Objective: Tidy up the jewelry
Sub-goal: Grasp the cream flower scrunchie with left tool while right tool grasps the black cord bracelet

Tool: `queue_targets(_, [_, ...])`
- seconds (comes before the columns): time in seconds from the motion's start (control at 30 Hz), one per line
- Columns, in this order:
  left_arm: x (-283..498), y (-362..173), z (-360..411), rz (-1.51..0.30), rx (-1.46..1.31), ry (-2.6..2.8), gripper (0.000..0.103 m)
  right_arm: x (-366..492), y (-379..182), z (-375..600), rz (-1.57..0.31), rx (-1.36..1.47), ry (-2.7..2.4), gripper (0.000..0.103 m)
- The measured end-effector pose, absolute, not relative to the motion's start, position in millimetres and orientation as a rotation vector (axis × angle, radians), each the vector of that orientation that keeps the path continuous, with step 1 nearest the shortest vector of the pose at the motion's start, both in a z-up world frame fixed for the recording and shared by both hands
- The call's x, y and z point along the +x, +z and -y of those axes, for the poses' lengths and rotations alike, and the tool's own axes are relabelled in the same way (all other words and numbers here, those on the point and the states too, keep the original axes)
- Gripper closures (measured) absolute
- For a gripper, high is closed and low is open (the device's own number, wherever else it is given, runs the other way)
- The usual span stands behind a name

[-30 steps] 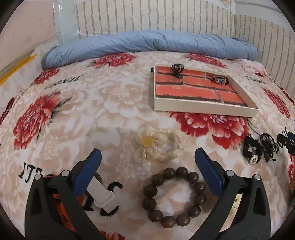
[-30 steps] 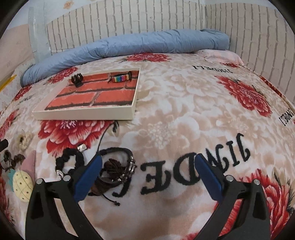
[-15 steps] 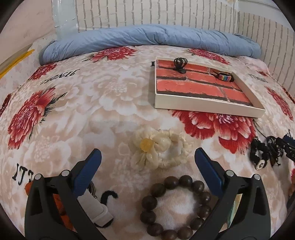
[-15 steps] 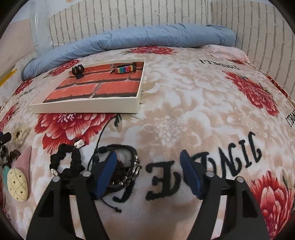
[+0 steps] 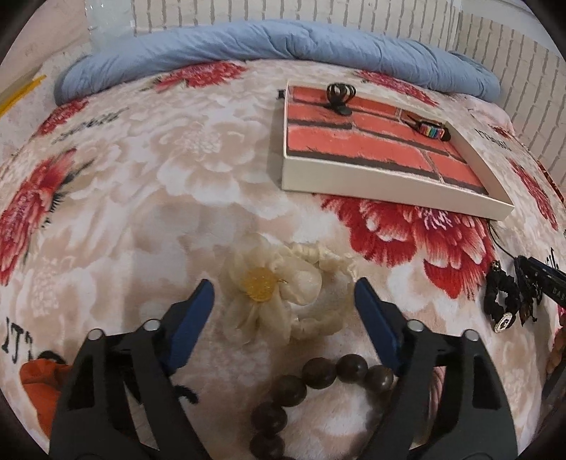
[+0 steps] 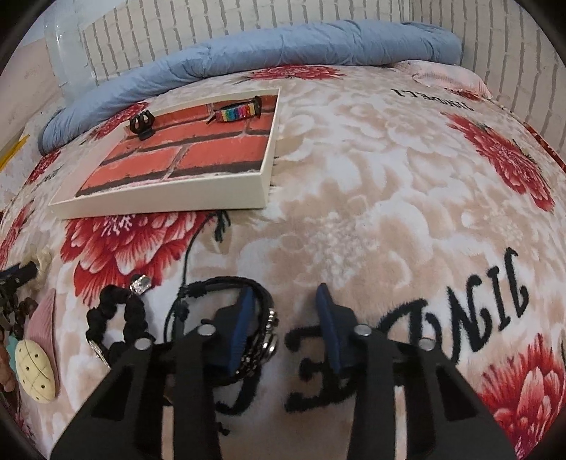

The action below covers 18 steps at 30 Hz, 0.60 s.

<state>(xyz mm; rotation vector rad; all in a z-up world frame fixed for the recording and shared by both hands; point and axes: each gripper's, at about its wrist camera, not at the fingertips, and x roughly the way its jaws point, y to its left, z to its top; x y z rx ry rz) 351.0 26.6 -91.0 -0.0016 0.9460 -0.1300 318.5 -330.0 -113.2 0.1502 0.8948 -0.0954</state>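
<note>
Moved since a second ago: both grippers lower and further forward over the bed; cream flower scrunchie (image 5: 283, 293) now between the left fingers instead of ahead of them; right fingers far narrower than before.
Left gripper (image 5: 284, 304): jaws apart and closing, one each side of the scrunchie, pads not yet touching it.
Right gripper (image 6: 284, 318): jaws closing; left finger inside the loop of the black cord bracelet (image 6: 226, 318), right finger outside on bare blanket; band in the gap, no pressing visible.
Wooden bead bracelet (image 5: 318, 382): just below the scrunchie, partly under the left gripper.
Black scrunchie (image 6: 116, 318): just left of the cord bracelet, apart from the fingers.
Tray (image 6: 166, 203): shallow, cream-walled, brick-print floor, beyond both grippers; black claw clip (image 6: 141, 124) and rainbow bracelet (image 6: 237, 109) near its far edge; most of its floor bare.
Open room: wide stretch of blanket between grippers and the tray's near wall; more clear blanket to the right of the tray.
Surface: plush floral blanket (image 6: 389, 177), soft and uneven, black lettering beside the right gripper.
Room: rolled blue quilt (image 5: 283, 46) along the far side, white brick-pattern wall (image 6: 247, 21) behind.
</note>
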Motion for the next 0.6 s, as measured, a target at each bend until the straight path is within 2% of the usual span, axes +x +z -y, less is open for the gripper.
queue_targets(0.07, [352.5, -94.2, -26.7, -0.956, -0.006, -0.137, 0.031, 319.4, -112.9, 331.8, -0.896, 0.163, -0.084, 0.077])
queue_targets(0.2, [351.4, -96.2, -26.3, -0.953, 0.003, -0.138, 0.035, 320.6, -113.2, 333.6, -0.895, 0.177, -0.074, 0.081])
queue_targets(0.33, [351.8, -96.8, -26.0, -0.955, 0.015, -0.135, 0.043, 320.9, -112.9, 334.9, -0.894, 0.189, -0.066, 0.086])
queue_targets(0.4, [351.8, -96.7, -26.3, -0.954, 0.020, -0.130, 0.048, 320.9, -112.6, 335.8, -0.894, 0.195, -0.061, 0.089])
queue_targets(0.43, [352.0, -96.8, -26.3, -0.955, 0.026, -0.125, 0.054, 320.7, -112.4, 336.2, -0.894, 0.196, -0.059, 0.092])
queue_targets(0.6, [352.4, -97.0, -26.9, -0.952, 0.047, -0.119, 0.069, 319.0, -109.4, 333.5, -0.879, 0.181, -0.053, 0.092])
